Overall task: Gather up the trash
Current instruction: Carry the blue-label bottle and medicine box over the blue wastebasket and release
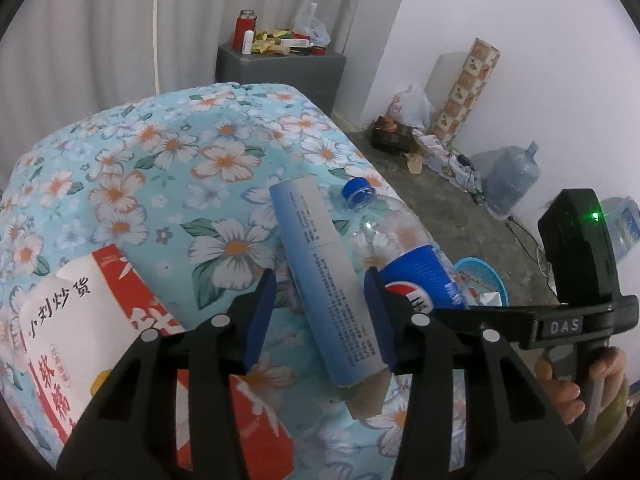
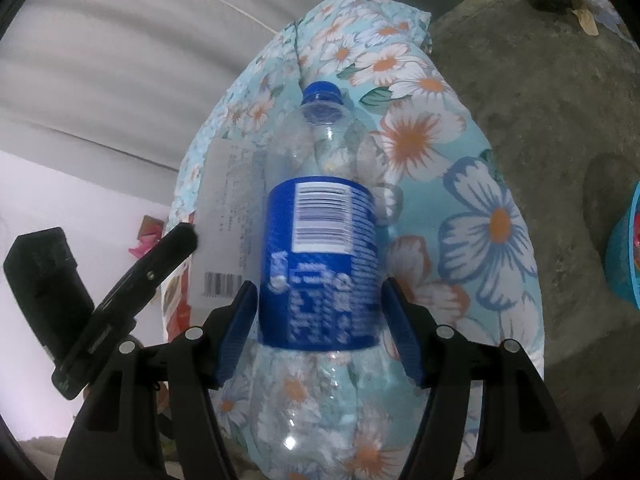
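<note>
A flowered blue quilt (image 1: 192,152) covers the surface before you, with concrete floor (image 1: 420,184) beyond. Your left gripper (image 1: 320,312) straddles a long blue box (image 1: 324,280) lying on the quilt; its right pad touches the box, the left stands clear. Your right gripper (image 2: 318,332) brackets an empty plastic bottle (image 2: 320,256) beside that box, jaws apart with gaps either side. A red-and-white paper bag (image 1: 100,320) lies nearby.

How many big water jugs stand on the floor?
2: one water jug by the white wall, another water jug partly hidden behind the right hand-held gripper. Others may be hidden.
</note>
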A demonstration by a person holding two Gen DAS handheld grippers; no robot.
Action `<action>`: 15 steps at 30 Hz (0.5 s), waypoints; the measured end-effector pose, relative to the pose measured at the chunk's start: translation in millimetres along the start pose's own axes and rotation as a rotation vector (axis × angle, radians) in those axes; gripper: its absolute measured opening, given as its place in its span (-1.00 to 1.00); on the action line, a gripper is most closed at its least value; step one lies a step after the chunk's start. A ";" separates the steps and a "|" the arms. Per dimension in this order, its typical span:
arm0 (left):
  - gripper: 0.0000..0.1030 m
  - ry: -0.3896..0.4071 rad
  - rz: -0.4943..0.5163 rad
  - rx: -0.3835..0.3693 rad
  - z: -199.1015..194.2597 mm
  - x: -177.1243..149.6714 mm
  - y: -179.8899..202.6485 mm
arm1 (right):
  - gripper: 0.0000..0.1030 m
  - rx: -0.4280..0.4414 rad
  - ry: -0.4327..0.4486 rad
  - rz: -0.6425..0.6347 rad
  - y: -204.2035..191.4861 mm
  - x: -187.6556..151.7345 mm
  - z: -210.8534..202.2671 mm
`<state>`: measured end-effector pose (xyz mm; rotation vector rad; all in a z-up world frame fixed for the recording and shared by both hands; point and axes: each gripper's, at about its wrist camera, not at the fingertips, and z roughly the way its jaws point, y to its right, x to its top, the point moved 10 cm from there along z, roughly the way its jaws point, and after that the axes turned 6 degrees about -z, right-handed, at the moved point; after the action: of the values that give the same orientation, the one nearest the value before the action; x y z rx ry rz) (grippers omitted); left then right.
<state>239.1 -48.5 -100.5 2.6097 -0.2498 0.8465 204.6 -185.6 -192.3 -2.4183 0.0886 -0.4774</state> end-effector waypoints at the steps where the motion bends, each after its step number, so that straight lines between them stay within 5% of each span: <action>1: -0.17 -0.007 -0.012 -0.009 -0.1 -0.5 -1.8 | 0.22 -0.006 -0.003 -0.003 -0.2 0.9 2.2; 5: -0.17 -0.034 -0.060 -0.030 1.4 -1.4 -12.1 | 0.22 -0.024 -0.010 -0.013 -0.6 3.4 10.6; 8: -0.26 -0.065 -0.046 0.038 10.6 -8.5 -21.9 | 0.22 -0.036 -0.016 -0.017 -0.8 4.2 15.4; 15: -0.33 -0.097 -0.155 -0.079 15.8 -11.7 -21.2 | 0.19 -0.030 -0.008 -0.007 1.3 6.6 18.4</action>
<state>244.0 -35.1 -125.7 2.5600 -0.1028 0.6456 217.5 -176.8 -204.2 -2.4506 0.0843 -0.4727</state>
